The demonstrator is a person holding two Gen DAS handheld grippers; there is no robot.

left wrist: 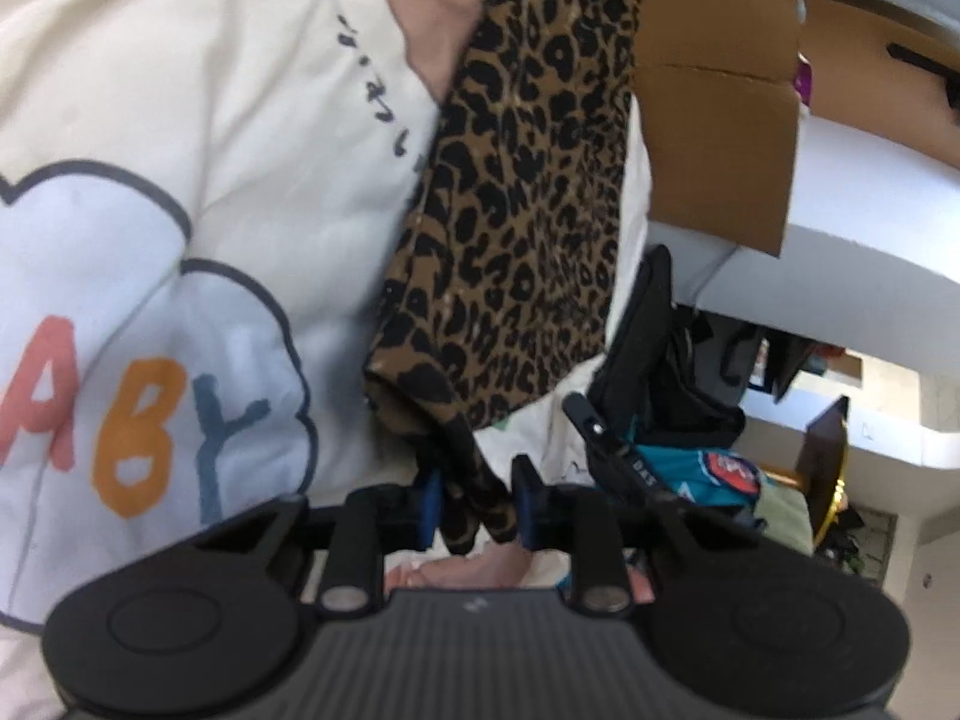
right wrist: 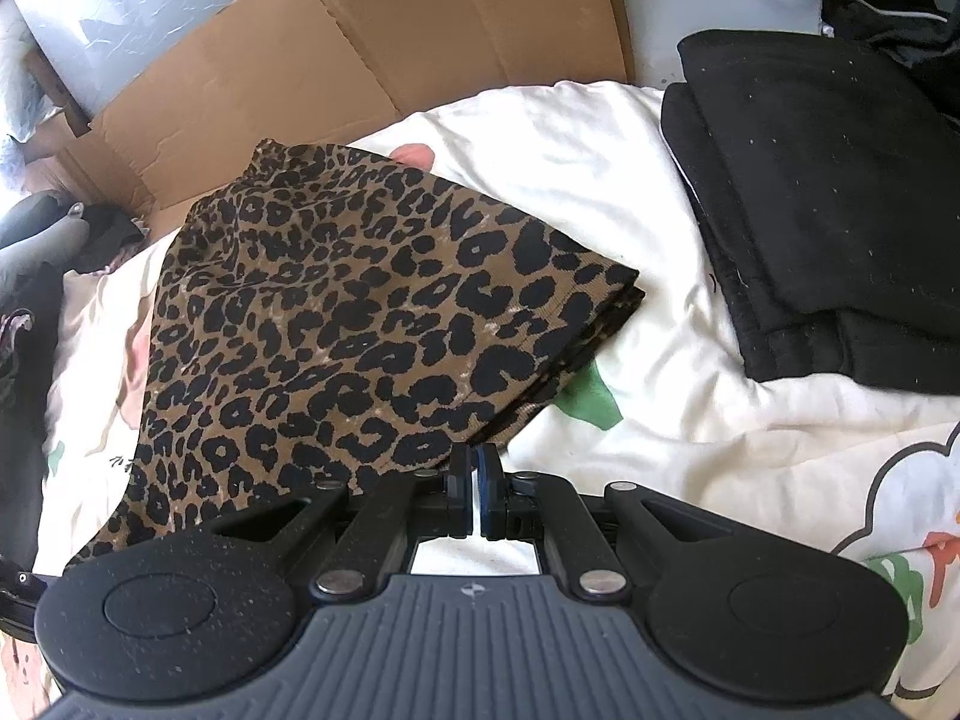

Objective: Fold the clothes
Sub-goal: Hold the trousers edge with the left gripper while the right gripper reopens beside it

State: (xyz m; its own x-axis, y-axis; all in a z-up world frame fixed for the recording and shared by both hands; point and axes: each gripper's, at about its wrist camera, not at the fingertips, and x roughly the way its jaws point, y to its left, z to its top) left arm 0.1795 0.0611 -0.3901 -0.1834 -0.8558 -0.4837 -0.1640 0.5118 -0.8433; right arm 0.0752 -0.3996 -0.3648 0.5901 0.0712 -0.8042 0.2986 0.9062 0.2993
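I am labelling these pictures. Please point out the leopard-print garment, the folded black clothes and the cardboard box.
leopard-print garment (right wrist: 336,324): right wrist view, middle of its top surface.
folded black clothes (right wrist: 840,192): right wrist view, top layer of the stack.
cardboard box (right wrist: 372,42): right wrist view, its flattened wall.

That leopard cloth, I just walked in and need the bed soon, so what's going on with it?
A person is folding clothes with a handheld gripper in each hand. The leopard cloth lies partly folded on a cream bedsheet. The left gripper has a bunched corner of the cloth between its fingers, though a firm pinch isn't clear. The right gripper is shut at the cloth's near edge. Folded black clothes sit aside, with a cardboard box behind.
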